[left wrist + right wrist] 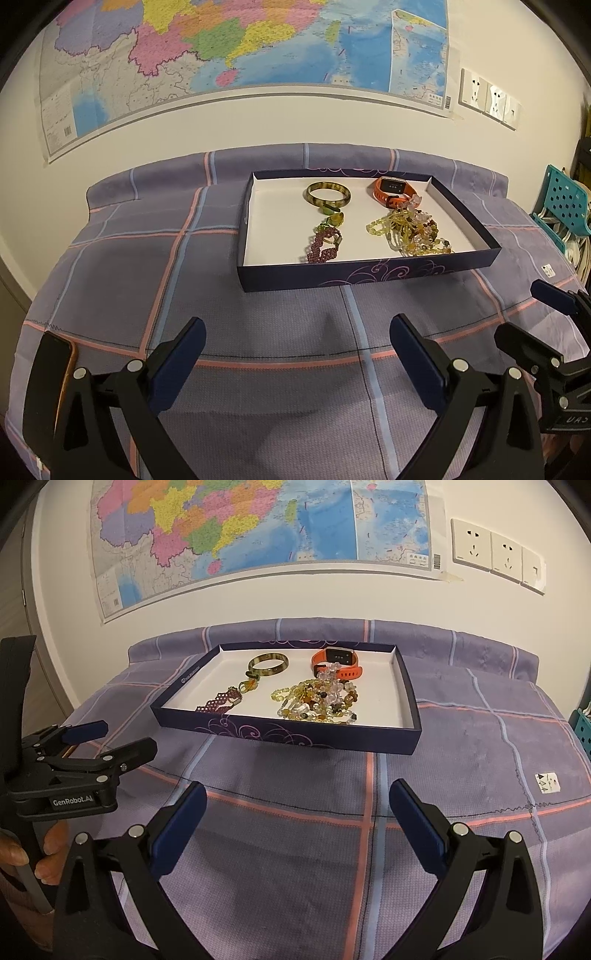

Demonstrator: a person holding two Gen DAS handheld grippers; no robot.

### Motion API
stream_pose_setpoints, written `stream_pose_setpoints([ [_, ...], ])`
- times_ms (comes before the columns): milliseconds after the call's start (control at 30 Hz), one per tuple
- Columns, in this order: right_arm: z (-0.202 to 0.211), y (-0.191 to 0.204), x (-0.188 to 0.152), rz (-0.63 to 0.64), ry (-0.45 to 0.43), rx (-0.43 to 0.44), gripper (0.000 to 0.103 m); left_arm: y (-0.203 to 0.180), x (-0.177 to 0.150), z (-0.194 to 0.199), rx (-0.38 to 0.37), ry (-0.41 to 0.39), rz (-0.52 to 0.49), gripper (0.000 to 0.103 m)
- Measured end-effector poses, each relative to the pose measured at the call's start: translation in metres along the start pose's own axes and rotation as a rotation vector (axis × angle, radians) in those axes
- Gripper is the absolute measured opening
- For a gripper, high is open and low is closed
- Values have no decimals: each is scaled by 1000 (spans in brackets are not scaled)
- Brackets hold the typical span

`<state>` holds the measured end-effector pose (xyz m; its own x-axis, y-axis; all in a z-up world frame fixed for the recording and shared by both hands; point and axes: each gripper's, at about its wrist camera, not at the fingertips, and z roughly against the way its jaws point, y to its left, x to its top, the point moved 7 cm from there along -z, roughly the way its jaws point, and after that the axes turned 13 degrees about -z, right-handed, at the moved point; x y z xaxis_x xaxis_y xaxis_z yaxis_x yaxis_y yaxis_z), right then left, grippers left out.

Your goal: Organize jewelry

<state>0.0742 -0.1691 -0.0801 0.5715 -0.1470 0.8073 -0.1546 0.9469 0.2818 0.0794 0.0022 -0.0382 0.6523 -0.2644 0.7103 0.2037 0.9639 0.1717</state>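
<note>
So your worktop (110,280) with the purple plaid cloth fills most of the view, and the shallow box (369,275) sits on it well ahead of both tools. Your left tool (297,334) and right tool (297,797) both hover over the cloth with fingers spread apart, holding nothing. Inside the box: beaded strands (410,232) ahead-right, orange watch (393,188) behind them, bangle (328,194) at the far middle.

One box lid tray (369,275) holding one tortoiseshell bangle (327,194), one orange smartwatch (393,190), one garnet beaded bracelet (325,245) and one heap of amber beads (410,230), strand count indeterminate. Three wall sockets (498,554). One map (258,528). One phone (53,369).
</note>
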Motion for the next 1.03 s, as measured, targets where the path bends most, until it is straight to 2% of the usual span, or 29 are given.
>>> stream_pose_setpoints([
  [667,-3,-2,-3,-7,12,2,98,-4,-1,1,9,-11,-26,96],
  [800,-3,-4,-2,-4,12,0,98,-9,-2,0,-10,-2,-33,96],
  [933,-3,-17,2,26,8,-45,98,-8,-5,-8,-31,33,-26,96],
  [1033,-6,-50,12,23,21,-105,98,1,-8,-13,-37,49,-15,96],
])
